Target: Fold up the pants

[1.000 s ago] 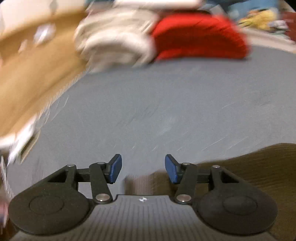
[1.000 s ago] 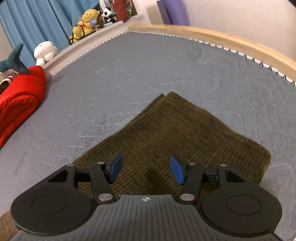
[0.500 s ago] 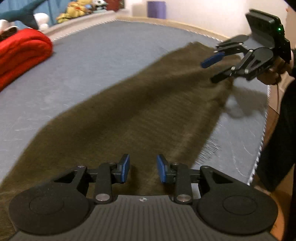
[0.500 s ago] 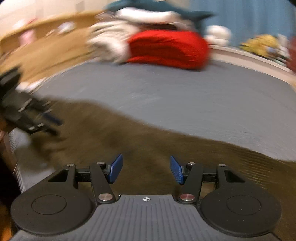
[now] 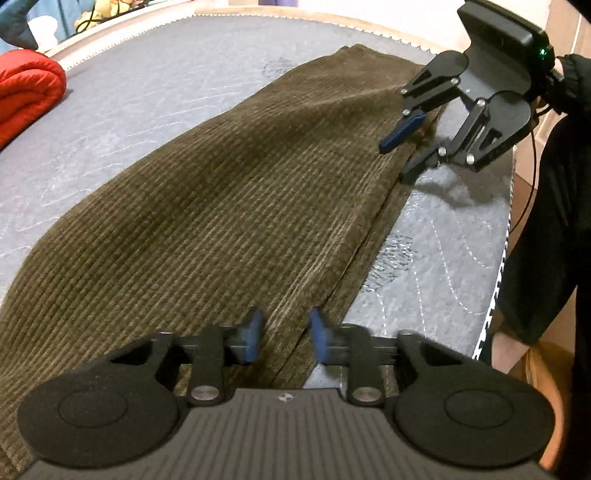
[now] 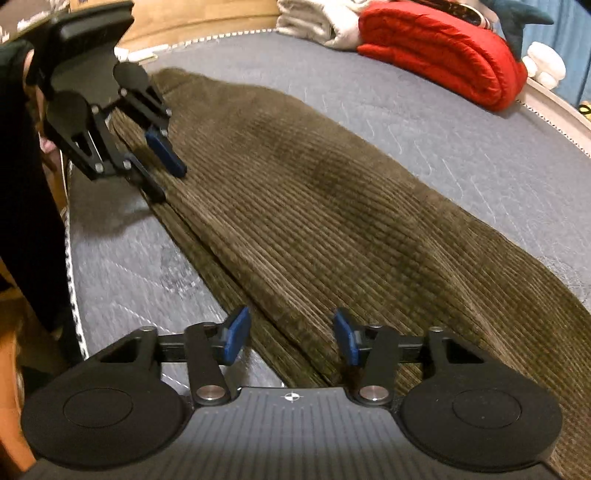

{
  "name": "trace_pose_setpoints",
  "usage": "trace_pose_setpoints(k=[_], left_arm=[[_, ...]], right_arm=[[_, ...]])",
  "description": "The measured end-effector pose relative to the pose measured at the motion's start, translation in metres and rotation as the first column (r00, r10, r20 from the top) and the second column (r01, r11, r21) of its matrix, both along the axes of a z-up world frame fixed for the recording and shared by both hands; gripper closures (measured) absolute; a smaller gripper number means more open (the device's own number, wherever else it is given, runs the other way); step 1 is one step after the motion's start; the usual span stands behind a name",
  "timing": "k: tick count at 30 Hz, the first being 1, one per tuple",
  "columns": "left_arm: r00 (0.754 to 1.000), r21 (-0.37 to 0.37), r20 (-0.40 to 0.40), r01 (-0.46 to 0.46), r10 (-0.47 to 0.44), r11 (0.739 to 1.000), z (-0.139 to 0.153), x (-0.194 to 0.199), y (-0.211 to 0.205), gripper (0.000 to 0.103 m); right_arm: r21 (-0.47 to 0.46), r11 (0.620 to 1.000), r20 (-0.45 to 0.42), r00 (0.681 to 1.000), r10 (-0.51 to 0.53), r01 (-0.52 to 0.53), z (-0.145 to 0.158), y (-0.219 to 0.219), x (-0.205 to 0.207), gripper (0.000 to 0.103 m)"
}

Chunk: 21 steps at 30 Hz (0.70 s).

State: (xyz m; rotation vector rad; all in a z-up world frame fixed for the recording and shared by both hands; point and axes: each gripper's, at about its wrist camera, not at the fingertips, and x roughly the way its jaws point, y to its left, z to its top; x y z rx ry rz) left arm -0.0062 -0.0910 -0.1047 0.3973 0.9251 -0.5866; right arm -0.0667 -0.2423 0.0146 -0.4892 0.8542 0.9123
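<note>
Olive corduroy pants (image 5: pixel 221 206) lie flat on the grey mattress (image 5: pixel 443 266), folded lengthwise. Left gripper (image 5: pixel 285 338) and right gripper (image 6: pixel 291 336), both with jaws apart, flank the near edge, gripping nothing.

One pair of olive-brown corduroy pants (image 5: pixel 221 206) lies on one grey quilted mattress (image 5: pixel 140 99). Two grippers are in view: the left gripper (image 5: pixel 285 338) and the right gripper (image 6: pixel 291 338), each with two blue-padded fingers. One red folded blanket (image 6: pixel 443 48) sits at the mattress's far side, with one pile of white fabric (image 6: pixel 314 20) just beside it. Soft toys number at least three: one white (image 6: pixel 546 64), one teal shark-like (image 6: pixel 517 18), and one yellow (image 5: pixel 99 11), partly cut off.
</note>
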Motion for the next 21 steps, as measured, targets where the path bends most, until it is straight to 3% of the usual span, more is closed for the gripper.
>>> trace_pose_setpoints(k=[2, 4, 7, 11, 12, 14, 15, 16, 18, 21], left_arm=[[1.000, 0.011, 0.008, 0.011, -0.012, 1.000, 0.004, -0.001, -0.001, 0.096], [0.999, 0.013, 0.022, 0.035, -0.036, 0.999, 0.016, -0.005, 0.001, 0.097], [0.998, -0.050, 0.025, 0.057, -0.056, 0.997, 0.037, -0.011, 0.012, 0.098], [0.982, -0.123, -0.076, 0.163, -0.173, 0.979, 0.036, -0.023, 0.019, 0.103], [0.979, -0.105, -0.103, 0.168, -0.179, 0.980, 0.027, -0.024, 0.016, 0.099], [0.984, 0.013, -0.083, 0.160, -0.158, 0.987, 0.014, -0.025, 0.008, 0.098], [0.988, 0.000, -0.061, 0.142, -0.142, 0.990, 0.017, -0.023, 0.012, 0.096], [0.992, -0.061, -0.056, 0.107, -0.111, 0.992, 0.025, -0.018, 0.021, 0.094], [0.999, -0.180, -0.038, 0.022, -0.029, 0.983, 0.042, -0.008, 0.040, 0.092], [0.989, -0.233, -0.004, -0.143, 0.146, 0.962, 0.051, 0.009, 0.064, 0.084]], right_arm=[[0.014, 1.000, 0.008, 1.000, -0.001, 0.001, 0.001, -0.004, -0.002, 0.081], [0.037, 0.999, 0.010, 1.000, -0.007, 0.006, 0.007, -0.008, -0.001, 0.094], [0.079, 0.997, 0.033, 0.999, 0.007, -0.010, 0.017, -0.012, -0.004, 0.099], [0.160, 0.987, -0.039, 0.999, 0.014, -0.008, 0.035, -0.028, 0.000, 0.099], [0.150, 0.989, -0.076, 0.997, 0.023, -0.011, 0.033, -0.031, 0.001, 0.099], [0.062, 0.998, -0.095, 0.995, 0.012, -0.006, 0.021, -0.029, 0.002, 0.099], [0.025, 1.000, -0.103, 0.995, -0.006, 0.009, 0.016, -0.029, 0.005, 0.099], [0.039, 0.999, -0.118, 0.993, -0.017, 0.022, 0.016, -0.032, 0.008, 0.099], [0.133, 0.988, -0.134, 0.989, -0.064, 0.082, 0.029, -0.041, 0.017, 0.096], [0.252, 0.952, -0.118, 0.982, -0.149, 0.174, 0.049, -0.055, 0.028, 0.071]])
